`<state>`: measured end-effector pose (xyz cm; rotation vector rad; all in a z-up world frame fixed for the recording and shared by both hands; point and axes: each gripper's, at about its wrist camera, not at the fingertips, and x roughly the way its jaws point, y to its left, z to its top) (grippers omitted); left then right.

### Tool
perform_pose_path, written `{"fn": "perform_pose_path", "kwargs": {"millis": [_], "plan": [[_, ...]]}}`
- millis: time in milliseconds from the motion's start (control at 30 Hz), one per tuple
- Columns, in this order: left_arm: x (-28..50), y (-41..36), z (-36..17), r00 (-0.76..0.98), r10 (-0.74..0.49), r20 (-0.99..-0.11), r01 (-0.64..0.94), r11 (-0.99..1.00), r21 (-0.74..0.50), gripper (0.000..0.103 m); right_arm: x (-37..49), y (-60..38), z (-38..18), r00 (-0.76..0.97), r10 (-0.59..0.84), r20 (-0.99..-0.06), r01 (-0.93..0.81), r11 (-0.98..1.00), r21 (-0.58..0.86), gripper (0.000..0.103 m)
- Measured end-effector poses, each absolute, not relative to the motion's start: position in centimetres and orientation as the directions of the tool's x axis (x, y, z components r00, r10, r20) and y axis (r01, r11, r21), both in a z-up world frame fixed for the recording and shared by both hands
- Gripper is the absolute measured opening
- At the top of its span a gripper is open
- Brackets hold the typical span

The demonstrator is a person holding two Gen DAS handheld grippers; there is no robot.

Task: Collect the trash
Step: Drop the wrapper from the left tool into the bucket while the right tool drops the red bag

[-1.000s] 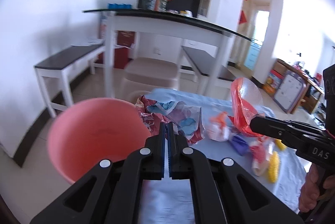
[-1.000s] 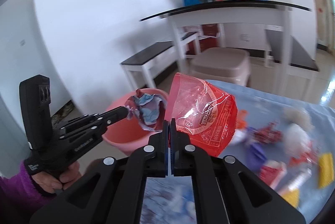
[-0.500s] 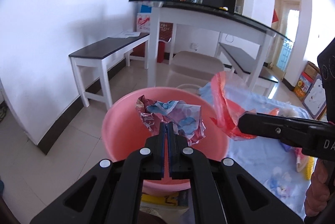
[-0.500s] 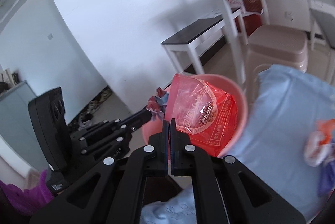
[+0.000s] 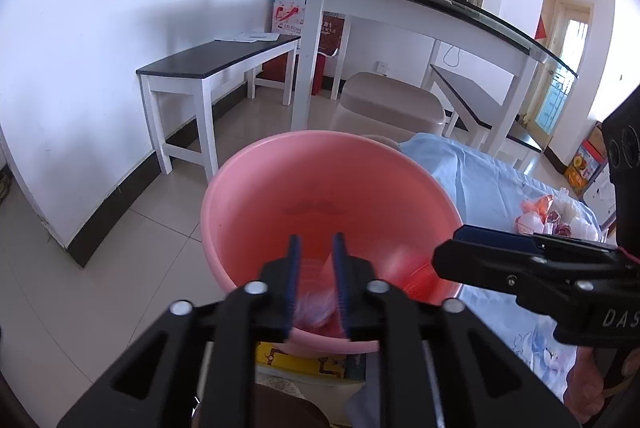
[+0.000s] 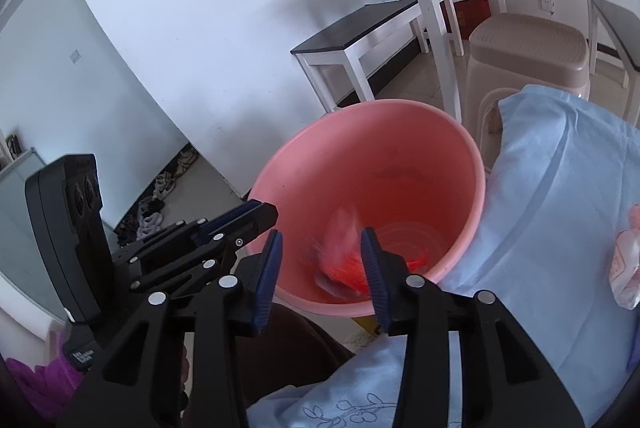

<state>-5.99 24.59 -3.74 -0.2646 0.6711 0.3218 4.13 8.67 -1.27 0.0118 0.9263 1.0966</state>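
My left claw [image 5: 316,242] hangs over the pink bucket [image 5: 256,187], jaws parting with nothing pinched; a blurred crumpled wrapper [image 5: 316,304] lies loose in the bucket beneath it. To its right my right claw [image 6: 322,240] is spreading too, its red bag [image 6: 344,264] released and blurred inside the bucket. Further right, more trash [image 5: 540,214] sits on the blue cloth [image 5: 480,183].

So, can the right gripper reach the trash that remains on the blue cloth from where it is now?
Probably yes. The right gripper, jaws opening and empty, hangs over the pink bucket; the wrappers lie on the blue cloth beside it, nothing between.
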Motion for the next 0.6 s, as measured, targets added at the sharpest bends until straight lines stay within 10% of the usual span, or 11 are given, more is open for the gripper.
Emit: {"fn": "perform_pose_path", "kwargs": {"millis": [600], "plan": [[-4.2, 17.4, -0.8, 0.796, 0.066, -0.602, -0.189, 0.971, -0.144, 0.041, 2.7, 0.5, 0.7, 0.333, 0.694, -0.638, -0.703, 0.634, 0.322, 0.048]]}}
